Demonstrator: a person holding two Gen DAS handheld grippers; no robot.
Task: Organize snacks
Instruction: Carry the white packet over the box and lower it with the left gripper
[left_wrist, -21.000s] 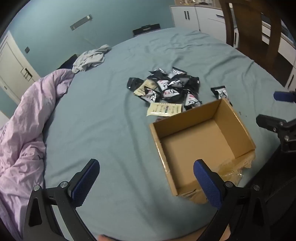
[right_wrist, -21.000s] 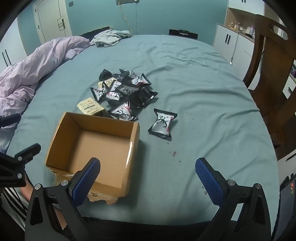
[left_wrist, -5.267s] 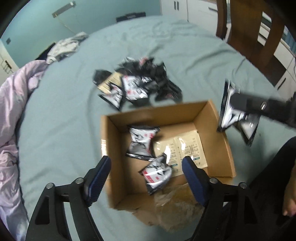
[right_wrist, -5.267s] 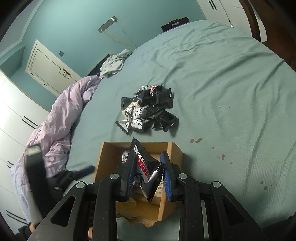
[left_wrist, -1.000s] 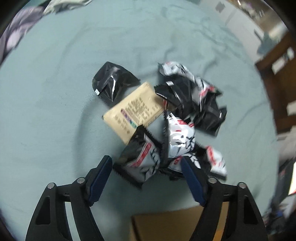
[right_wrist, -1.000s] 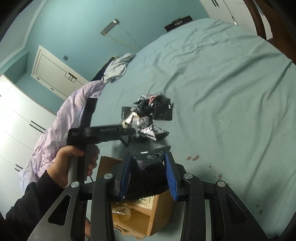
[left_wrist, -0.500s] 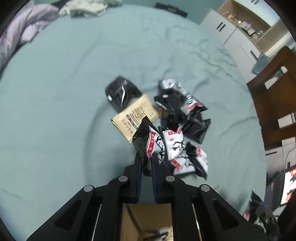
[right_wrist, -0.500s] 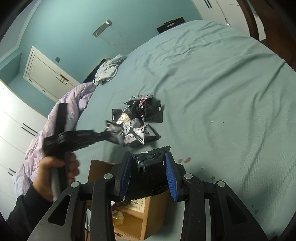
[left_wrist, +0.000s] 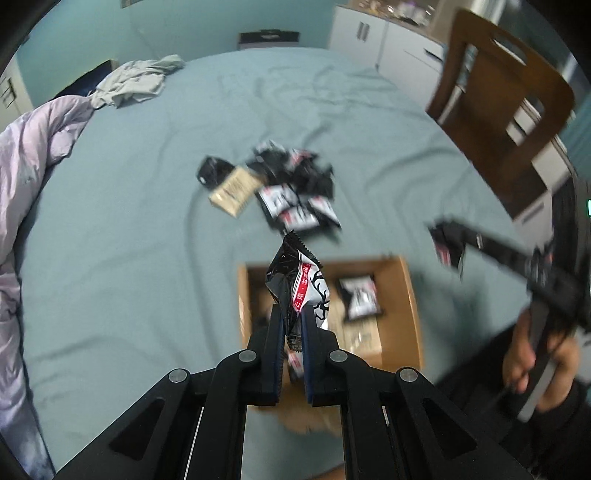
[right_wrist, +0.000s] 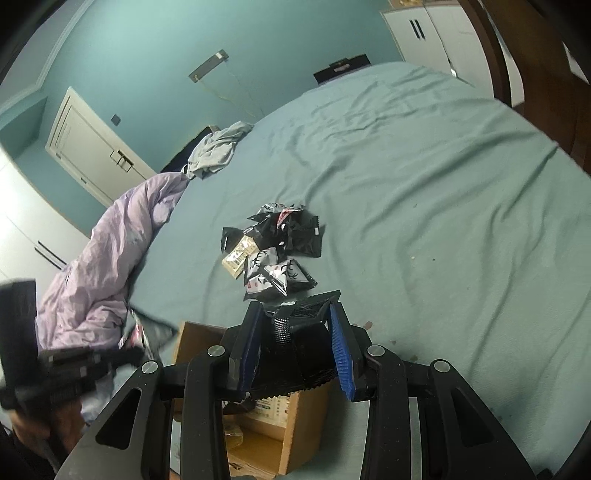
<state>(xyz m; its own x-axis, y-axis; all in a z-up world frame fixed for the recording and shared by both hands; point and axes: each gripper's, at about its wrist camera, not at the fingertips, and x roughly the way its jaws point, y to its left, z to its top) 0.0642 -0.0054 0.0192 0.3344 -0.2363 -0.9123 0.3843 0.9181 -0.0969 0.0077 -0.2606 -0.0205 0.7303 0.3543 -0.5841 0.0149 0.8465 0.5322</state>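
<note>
**Two packets held over the box, pile still to be cleared**

On the left side of the bed (left_wrist: 110, 258), a lilac duvet (left_wrist: 26, 177) is bunched along the edge, with a grey garment (left_wrist: 136, 83) lying toward the far left corner. Neither is part of the job.

Nearer the middle, the left gripper (left_wrist: 293, 325) is seen clamped on a black-and-white snack packet (left_wrist: 299, 284), which is pinched by its lower end and stands up above the fingers. The jaws were closing within the last second and are now pressed together on the wrapper. Beneath it lies the cardboard box (left_wrist: 410, 295), near the bed's front edge, with several packets already inside.

Beyond the box, toward the bed's centre, the remaining pile of snacks (right_wrist: 273, 251) is left loose, a tan sachet (right_wrist: 238, 256) at its left.

Further right, the right gripper (right_wrist: 295, 347) is closed on a black packet (right_wrist: 299, 354), which is held across the jaws, above the box's right-hand wall.

The step in hand is judged to be the carry to the box. Next, each packet would need to be brought squarely over the opening, then released, before the pile is returned to.
</note>
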